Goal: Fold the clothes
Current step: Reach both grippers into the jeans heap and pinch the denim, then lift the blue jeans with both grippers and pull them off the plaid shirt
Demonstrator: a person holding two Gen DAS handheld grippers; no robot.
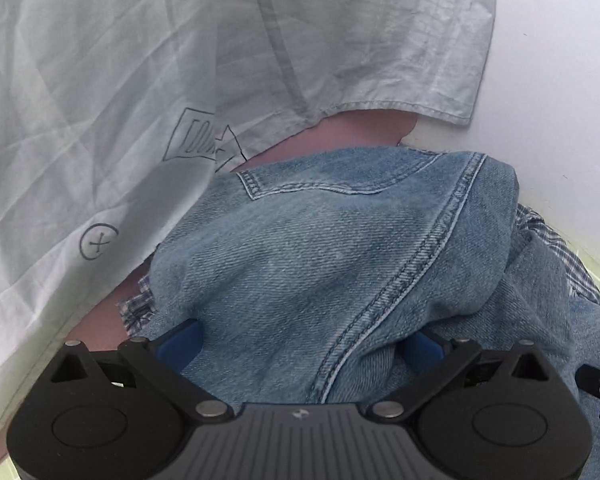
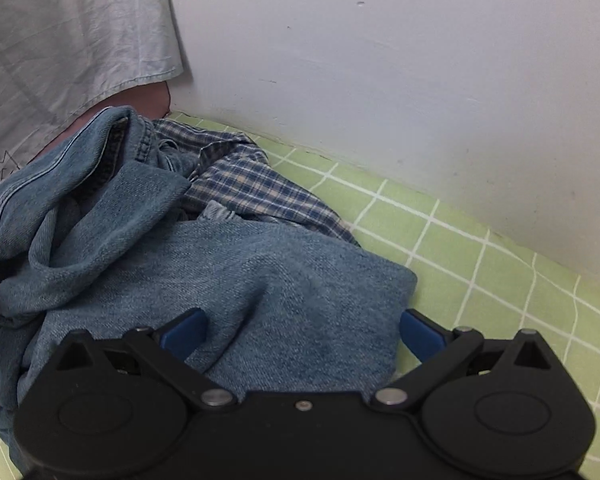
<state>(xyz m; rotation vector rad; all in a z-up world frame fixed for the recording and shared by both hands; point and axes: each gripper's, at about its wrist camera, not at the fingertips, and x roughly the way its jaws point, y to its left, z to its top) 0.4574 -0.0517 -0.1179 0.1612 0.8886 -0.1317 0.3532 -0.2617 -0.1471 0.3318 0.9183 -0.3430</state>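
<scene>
You have a white painted wall point(image 2: 380, 80) with small scuffs and marks. Below the wall lies a light green bedsheet point(image 2: 480, 248) with a white grid. Left of the wall hangs a pale wrinkled cloth point(image 1: 100, 60) bearing printed symbols.

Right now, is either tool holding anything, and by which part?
Neither hold is confirmed. Both the left tool and right tool stand wide open, with folds of the jeans lying between their fingers, not pinched.

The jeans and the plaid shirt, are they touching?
Touching. The right wrist view shows the jeans lying over the plaid shirt, with denim overlapping its checked cloth and no gap.
</scene>
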